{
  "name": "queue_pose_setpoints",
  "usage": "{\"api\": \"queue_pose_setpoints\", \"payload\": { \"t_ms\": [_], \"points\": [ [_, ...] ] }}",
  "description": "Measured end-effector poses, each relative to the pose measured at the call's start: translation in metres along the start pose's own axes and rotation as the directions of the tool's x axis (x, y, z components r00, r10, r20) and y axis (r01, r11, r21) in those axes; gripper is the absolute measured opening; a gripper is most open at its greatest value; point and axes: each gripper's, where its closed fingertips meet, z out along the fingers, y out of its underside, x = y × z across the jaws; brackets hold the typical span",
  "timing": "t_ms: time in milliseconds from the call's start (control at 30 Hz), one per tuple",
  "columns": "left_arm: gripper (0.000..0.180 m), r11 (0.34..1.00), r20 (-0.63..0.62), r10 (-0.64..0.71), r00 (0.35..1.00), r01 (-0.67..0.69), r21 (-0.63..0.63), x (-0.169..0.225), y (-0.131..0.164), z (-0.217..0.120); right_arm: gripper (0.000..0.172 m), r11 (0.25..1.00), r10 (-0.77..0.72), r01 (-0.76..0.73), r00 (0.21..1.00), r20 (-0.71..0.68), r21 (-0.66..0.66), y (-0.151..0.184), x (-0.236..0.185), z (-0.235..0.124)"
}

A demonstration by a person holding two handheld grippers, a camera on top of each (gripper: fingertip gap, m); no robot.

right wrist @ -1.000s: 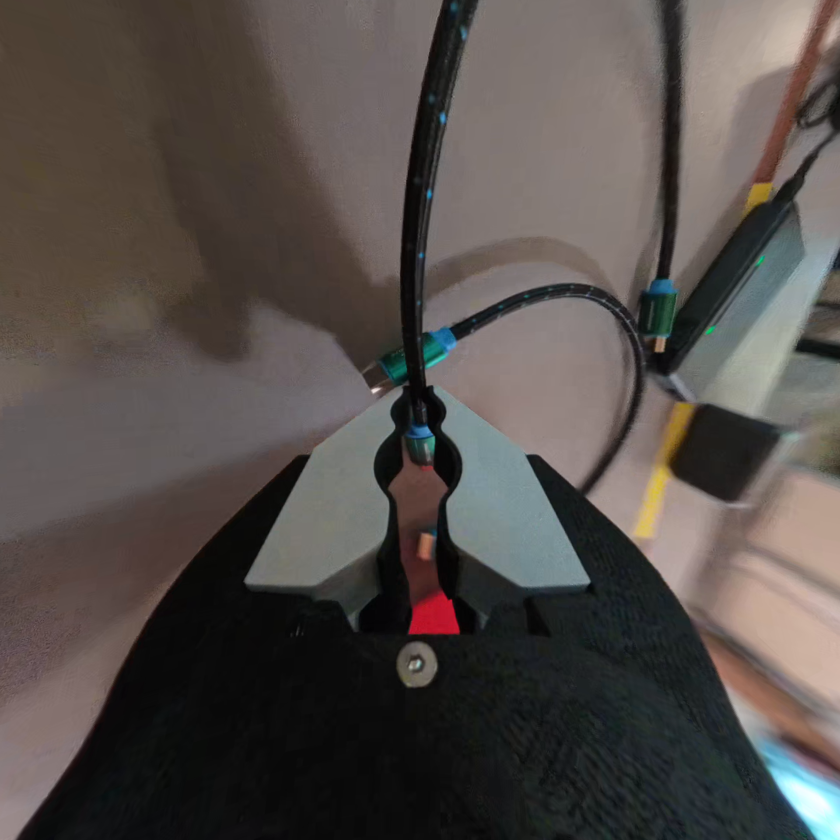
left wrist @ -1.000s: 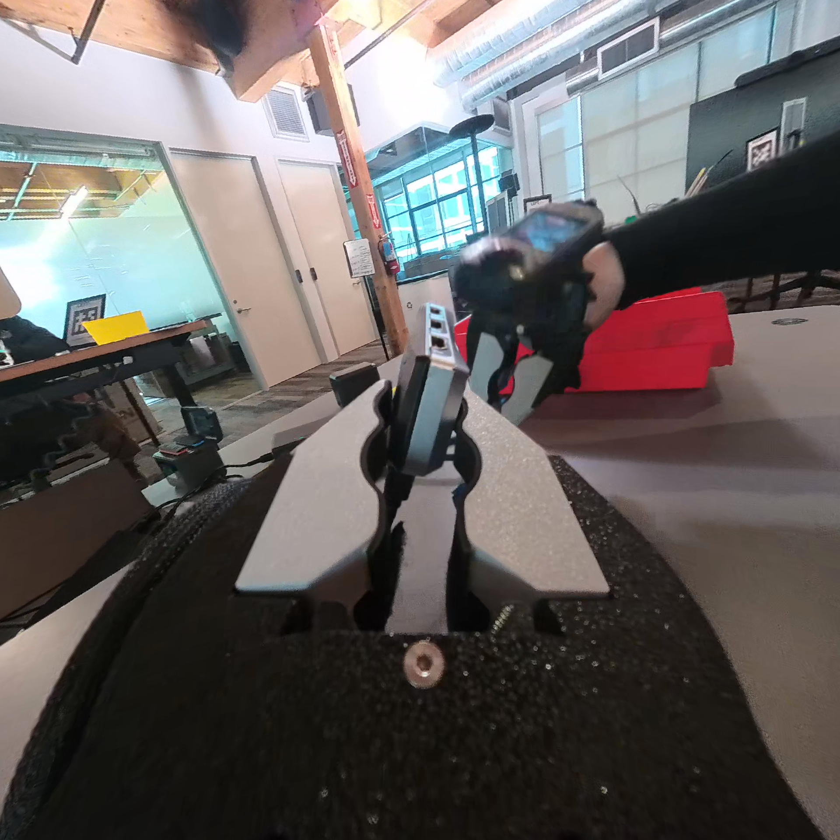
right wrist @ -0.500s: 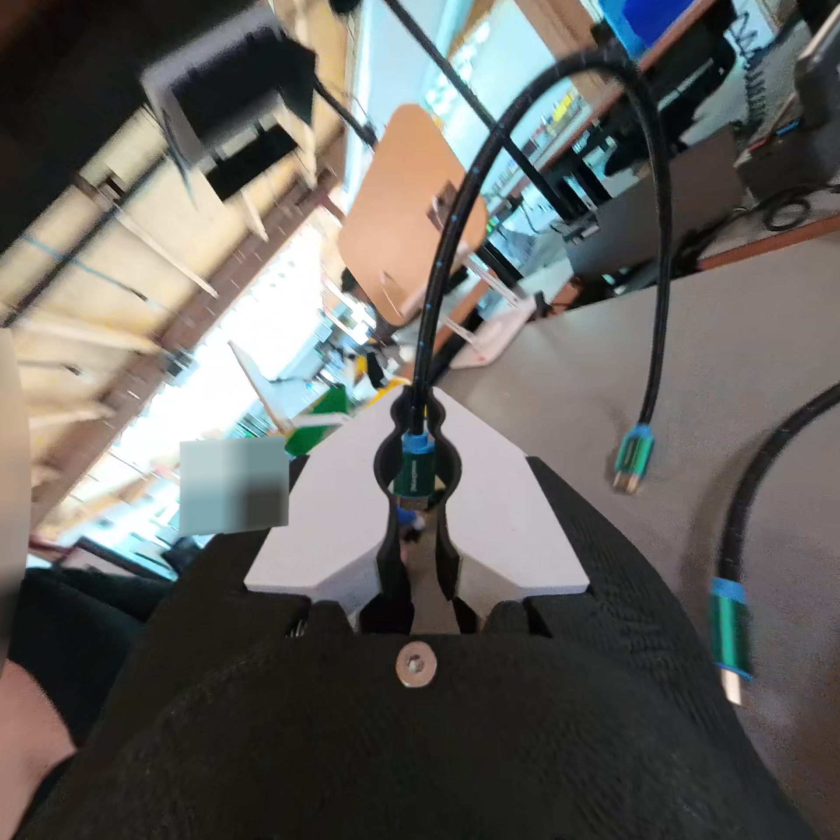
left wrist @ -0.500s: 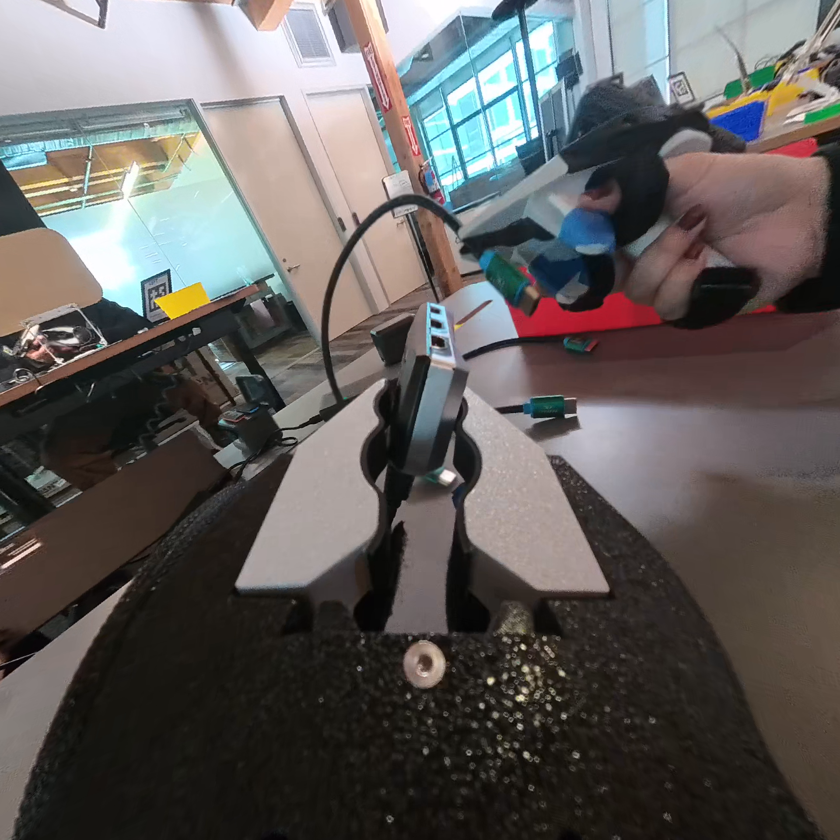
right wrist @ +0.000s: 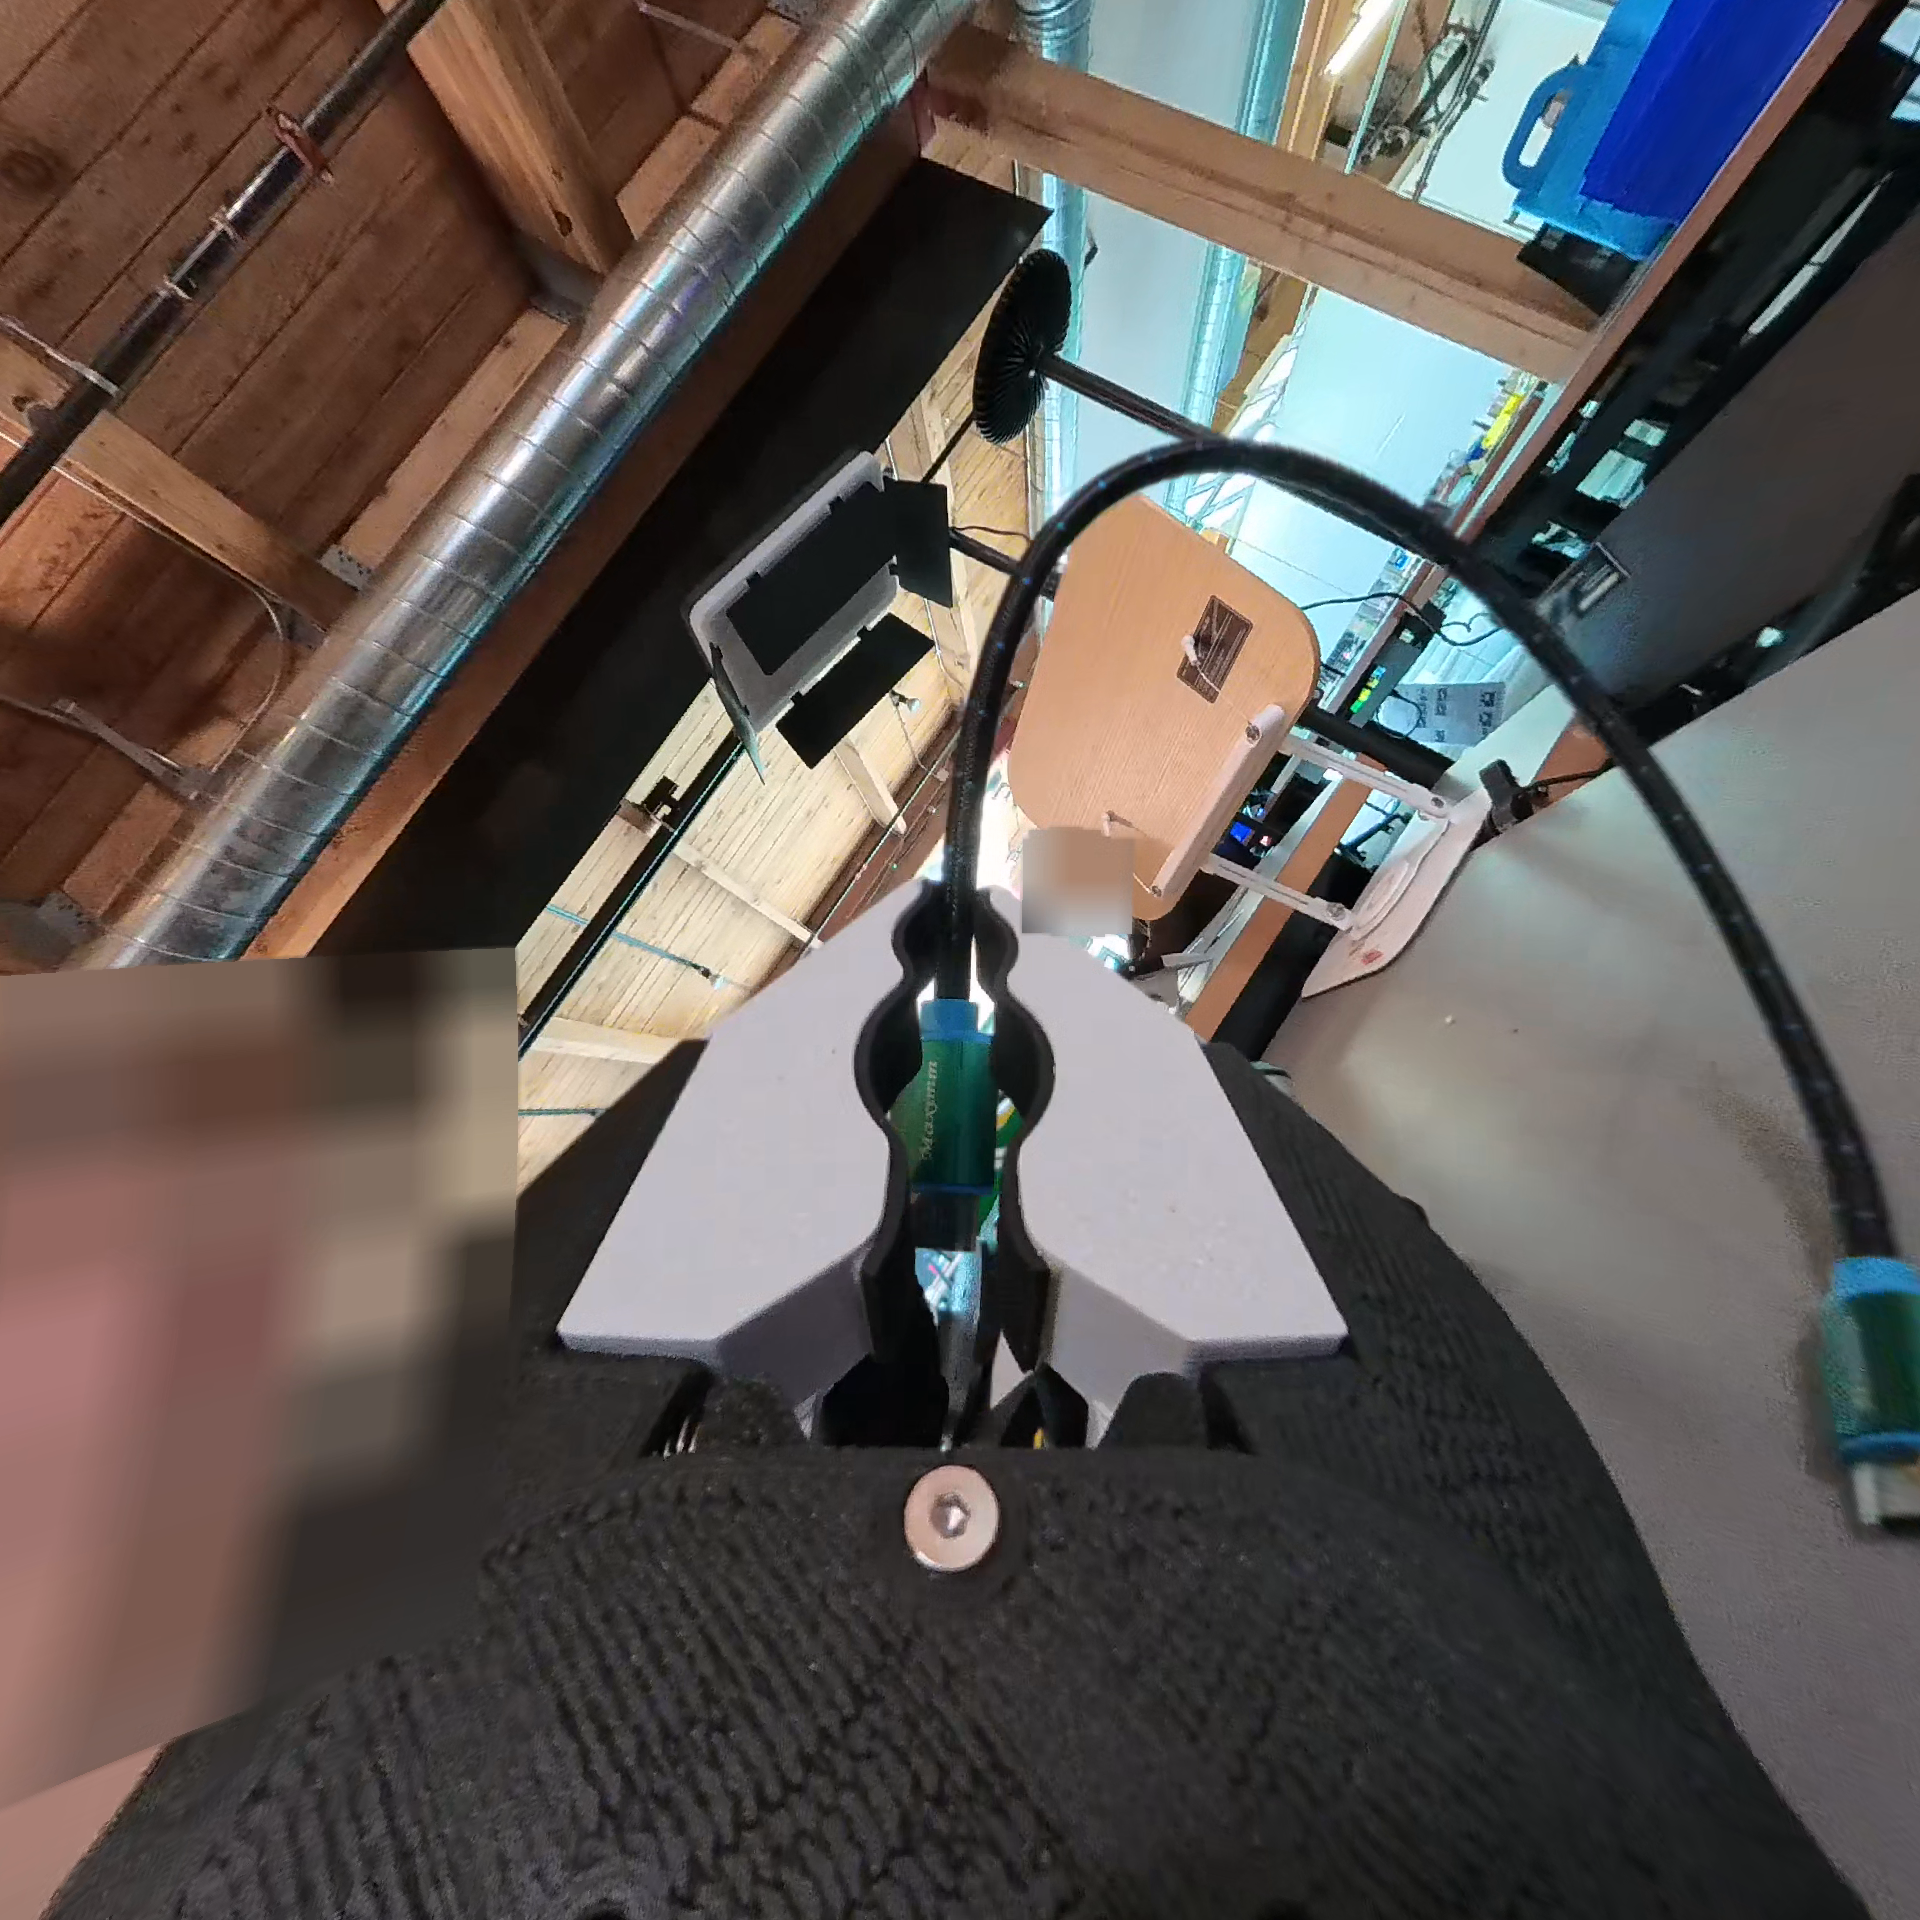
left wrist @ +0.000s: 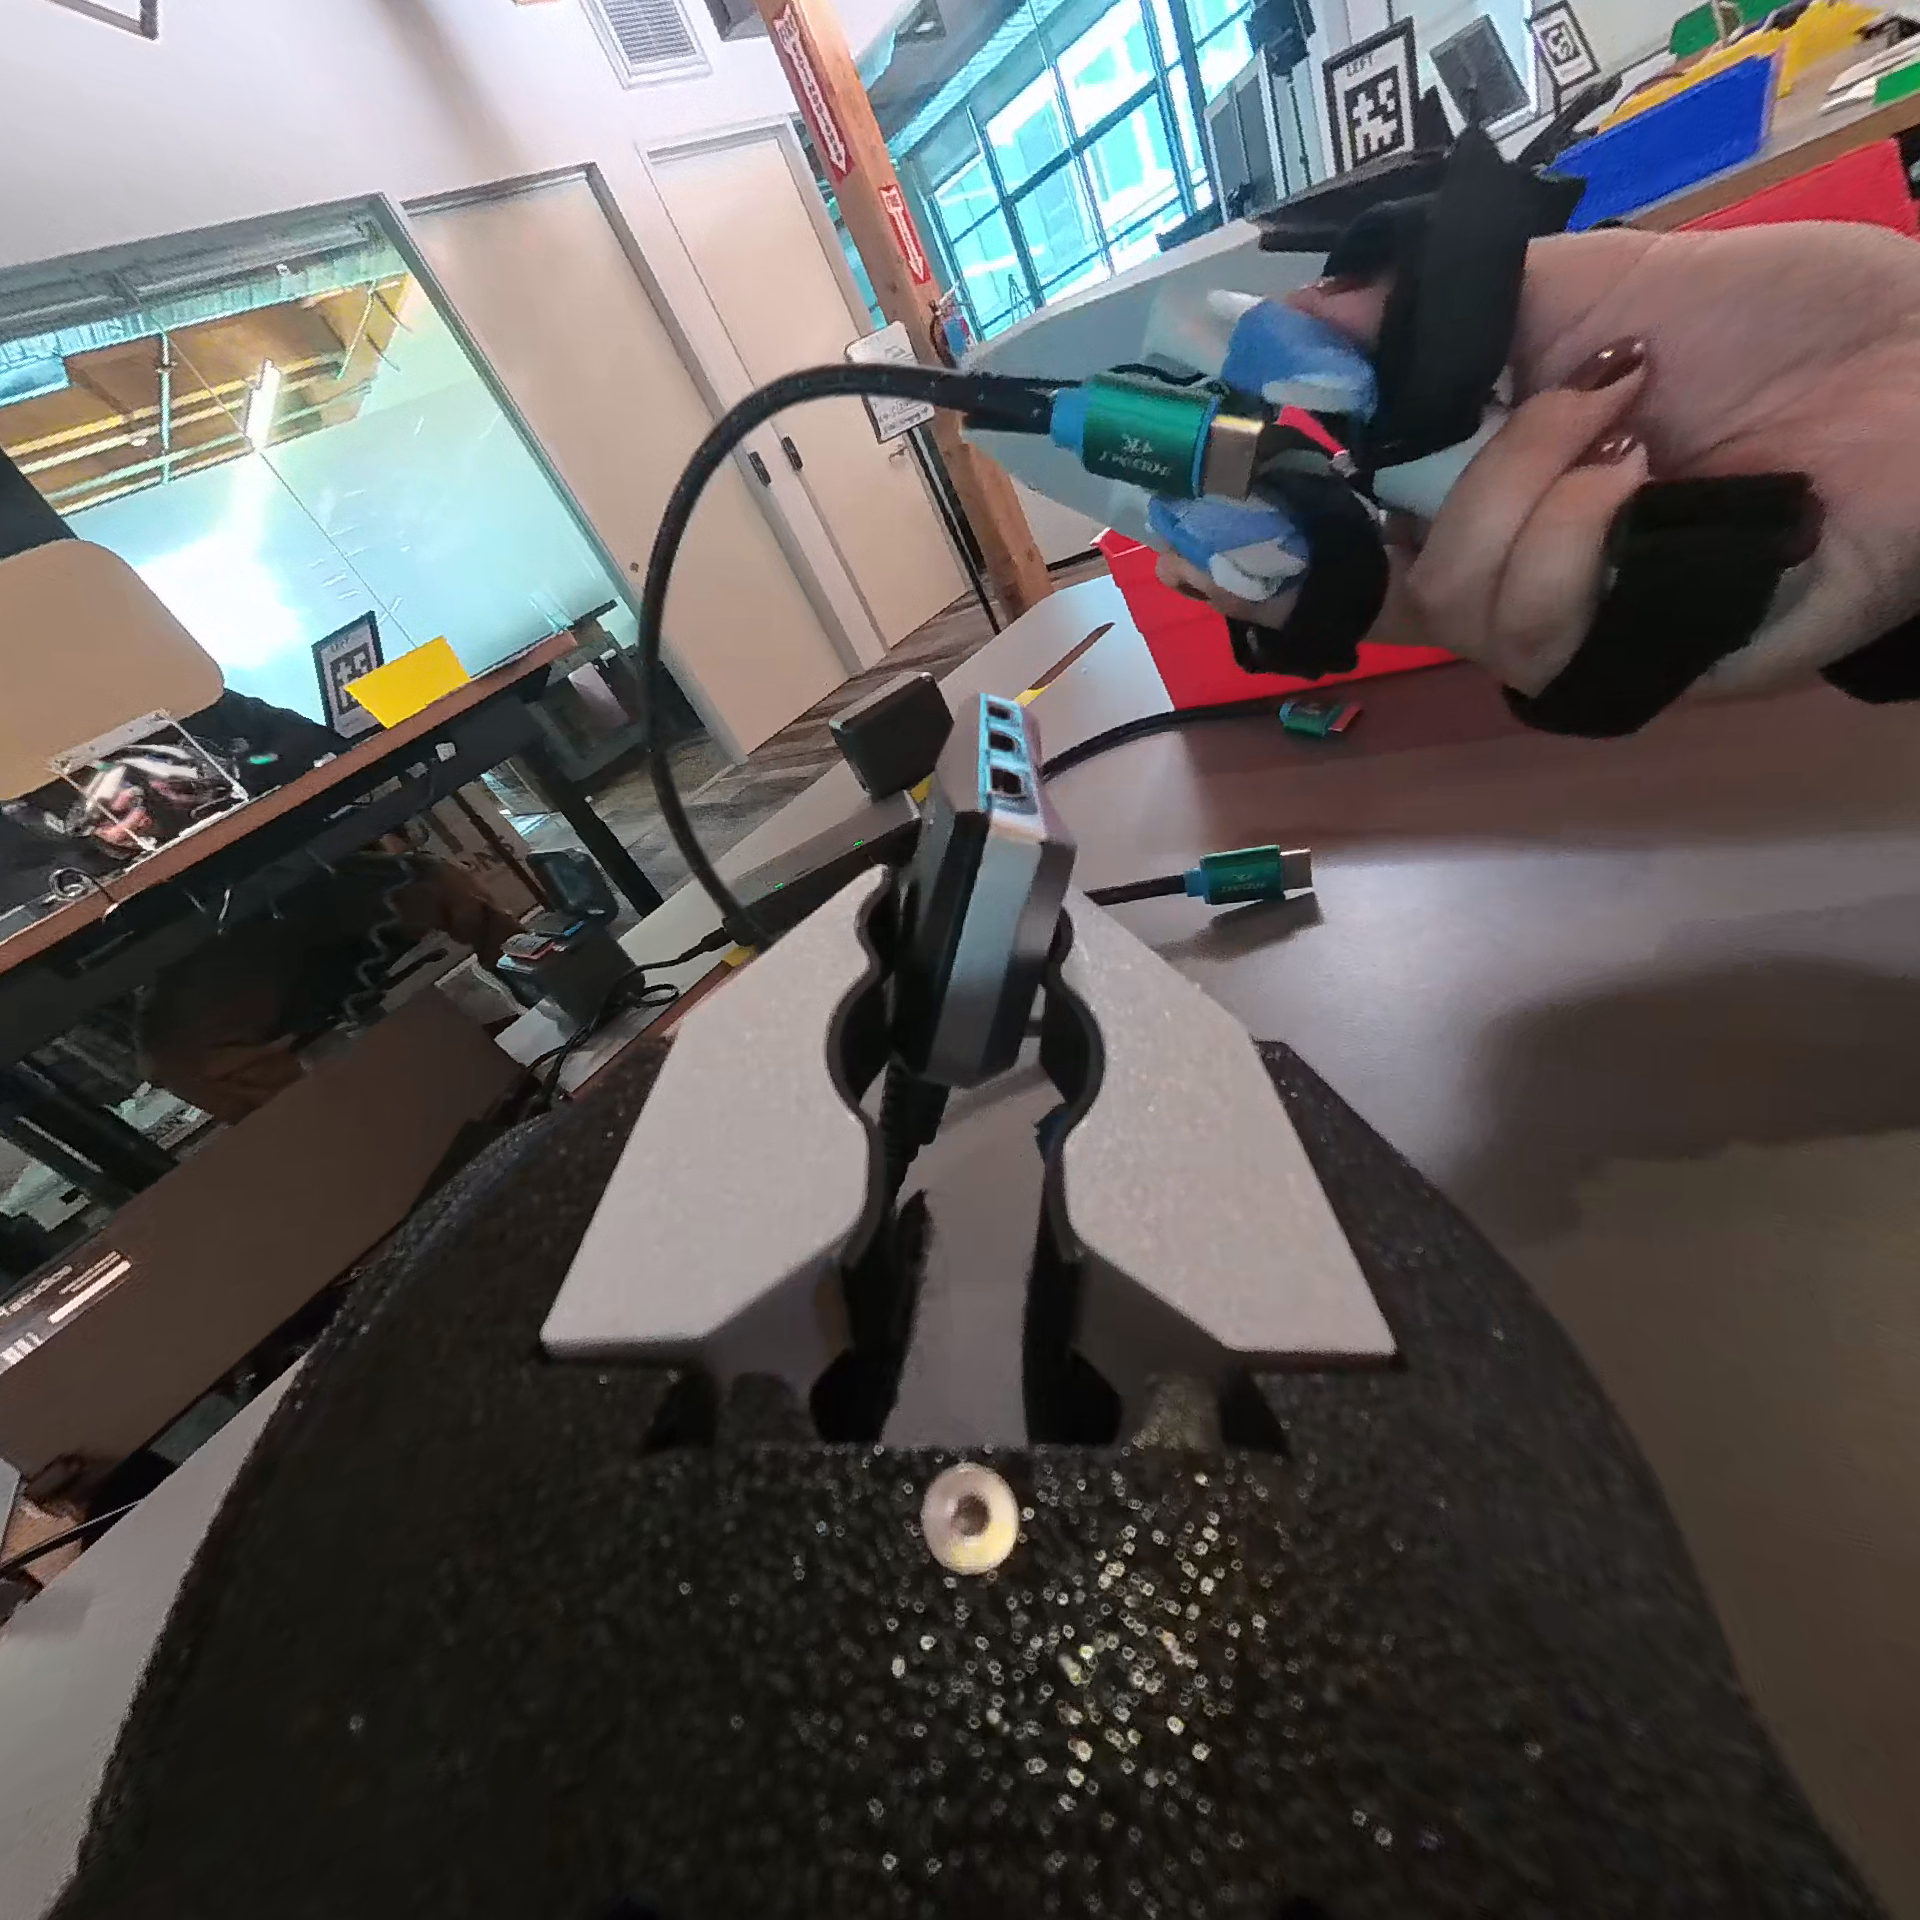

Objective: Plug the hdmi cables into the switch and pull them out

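The grey switch [left wrist: 987, 935] stands tilted, ports up, clamped in the left hand-held gripper [left wrist: 961, 987] above the surface [left wrist: 1558, 1039]. The right hand-held gripper [right wrist: 956, 1039] pinches a green HDMI plug [right wrist: 951, 1112] (cable arching away); two more plugs [left wrist: 1247, 873] lie loose.

one grey switch [left wrist: 987, 914] shows three ports in a row. three green hdmi plugs are in view: one [left wrist: 1138, 442] at 1 o'clock, two [left wrist: 1252, 873] [left wrist: 1314, 715] on the tabletop [left wrist: 1558, 1039]. one red bin [left wrist: 1195, 623] sits at 2 o'clock.
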Motion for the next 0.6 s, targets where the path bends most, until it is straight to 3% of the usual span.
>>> {"api": "queue_pose_setpoints", "payload": {
  "t_ms": [133, 267, 433, 600],
  "points": [
    [0.023, 1.000, -0.005, 0.001, 1.000, -0.001, -0.002, 0.001, 0.001, 0.001, 0.004, 0.999, -0.035, 0.033, 0.999, -0.032, -0.036, 0.008, 0.005, -0.001],
    [0.024, 1.000, -0.007, -0.014, 1.000, 0.014, -0.011, 0.000, 0.003, 0.001, 0.004, 0.967, -0.212, 0.191, 0.971, -0.114, -0.168, 0.029, 0.018, -0.003],
    [0.024, 0.999, -0.005, -0.026, 1.000, 0.026, -0.047, 0.000, 0.009, 0.004, 0.004, 0.840, -0.466, 0.391, 0.875, -0.130, -0.377, 0.060, 0.029, -0.008],
    [0.024, 0.998, -0.019, -0.016, 1.000, 0.015, -0.064, 0.004, 0.012, 0.006, 0.004, 0.714, -0.600, 0.483, 0.795, -0.088, -0.508, 0.086, 0.039, -0.013]
  ]
}}
